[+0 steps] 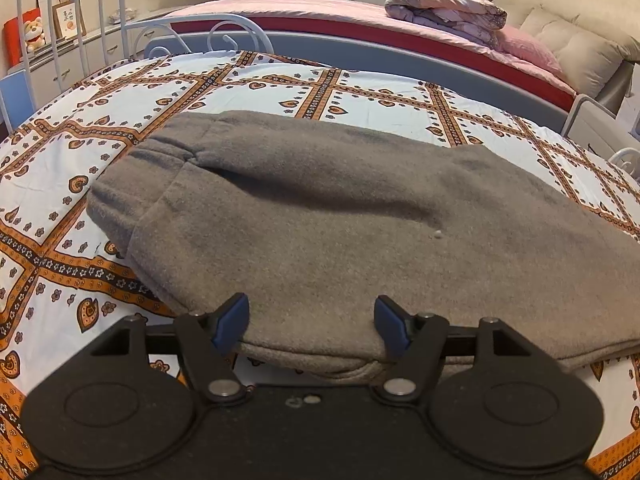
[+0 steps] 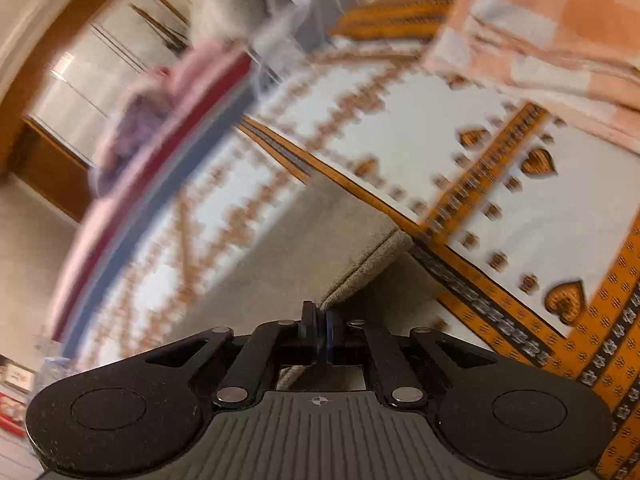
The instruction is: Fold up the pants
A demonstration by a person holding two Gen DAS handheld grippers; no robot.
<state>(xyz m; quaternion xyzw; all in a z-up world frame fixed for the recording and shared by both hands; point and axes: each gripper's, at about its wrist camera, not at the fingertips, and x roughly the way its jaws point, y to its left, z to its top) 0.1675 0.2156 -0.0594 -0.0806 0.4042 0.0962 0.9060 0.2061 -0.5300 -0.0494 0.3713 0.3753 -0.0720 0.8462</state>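
The grey fleece pants (image 1: 320, 216) lie folded in a thick bundle on the patterned bedsheet (image 1: 280, 92), with the ribbed waistband at the upper left. My left gripper (image 1: 312, 324) is open at the bundle's near edge. Its blue pads (image 1: 234, 320) stand wide apart, and the hem lies slack between them. In the tilted, blurred right wrist view, my right gripper (image 2: 320, 320) is shut on a stitched edge of the pants (image 2: 368, 264). That edge runs up and to the right from the jaws, and more grey cloth spreads behind it.
A white metal bed frame (image 1: 80, 32) stands at the far left. A second bed with a pink cover (image 1: 304, 10), a rolled quilt (image 1: 444, 8) and a beige pillow lies behind. A peach checked cloth (image 2: 540, 32) lies on the sheet at the upper right.
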